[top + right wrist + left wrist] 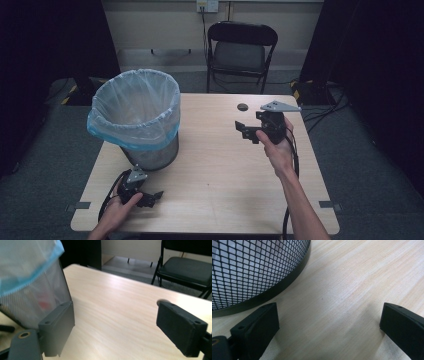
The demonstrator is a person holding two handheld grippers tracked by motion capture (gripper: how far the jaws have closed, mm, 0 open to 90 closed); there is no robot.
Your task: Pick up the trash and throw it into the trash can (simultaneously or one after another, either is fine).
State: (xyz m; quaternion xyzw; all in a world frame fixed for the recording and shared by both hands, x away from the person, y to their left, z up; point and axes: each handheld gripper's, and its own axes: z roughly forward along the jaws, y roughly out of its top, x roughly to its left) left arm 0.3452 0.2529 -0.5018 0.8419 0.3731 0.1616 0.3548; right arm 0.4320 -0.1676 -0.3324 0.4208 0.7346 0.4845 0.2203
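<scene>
A black mesh waste bin (145, 130) lined with a clear bag edged in blue stands on the left part of the wooden table (220, 175). My left gripper (150, 198) rests low near the front left edge, just in front of the bin, held by a hand. In the left gripper view its jaws stand wide apart over bare wood, the left gripper (329, 325) open and the bin's mesh wall (249, 270) close at upper left. My right gripper (246, 131) hovers above the table's right side, pointing left. It is open, the right gripper (115, 325) aimed toward the bin (30, 290).
A small dark round spot (242, 106) lies near the table's far edge. A black folding chair (240, 50) stands behind the table. Something red (43, 305) shows faintly through the bin's mesh. Cables trail on the floor at the right.
</scene>
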